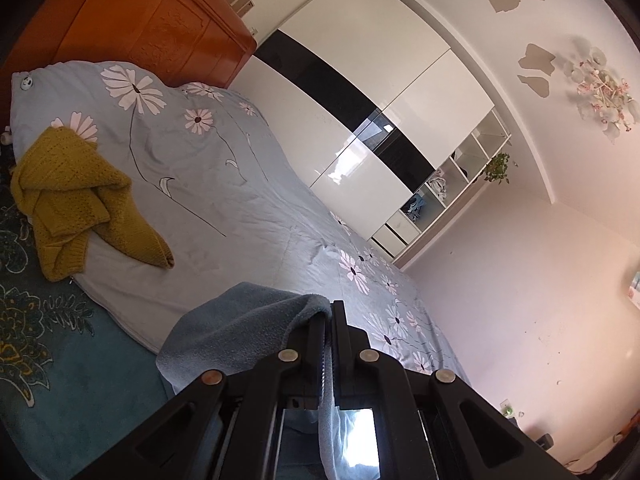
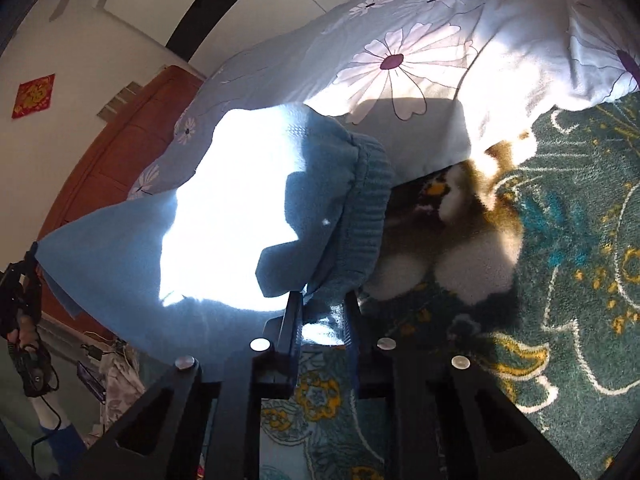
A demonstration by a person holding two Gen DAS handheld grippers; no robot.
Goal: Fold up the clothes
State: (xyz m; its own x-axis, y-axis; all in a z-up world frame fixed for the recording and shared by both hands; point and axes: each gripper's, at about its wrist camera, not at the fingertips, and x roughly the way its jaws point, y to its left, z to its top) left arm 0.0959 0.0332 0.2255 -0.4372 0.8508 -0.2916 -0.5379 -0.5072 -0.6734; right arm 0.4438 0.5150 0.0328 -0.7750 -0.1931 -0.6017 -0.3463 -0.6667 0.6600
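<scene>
Home bedroom: bed (image 1: 240, 208) with floral duvet (image 1: 192, 152), glossy sliding wardrobe (image 1: 360, 100).

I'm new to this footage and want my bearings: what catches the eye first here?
The blue sweater, sunlit and stretched in the air between the right gripper and the left gripper, both clamped on it. Next, the mustard knit sweater, crumpled on the floral duvet near the orange headboard.
</scene>
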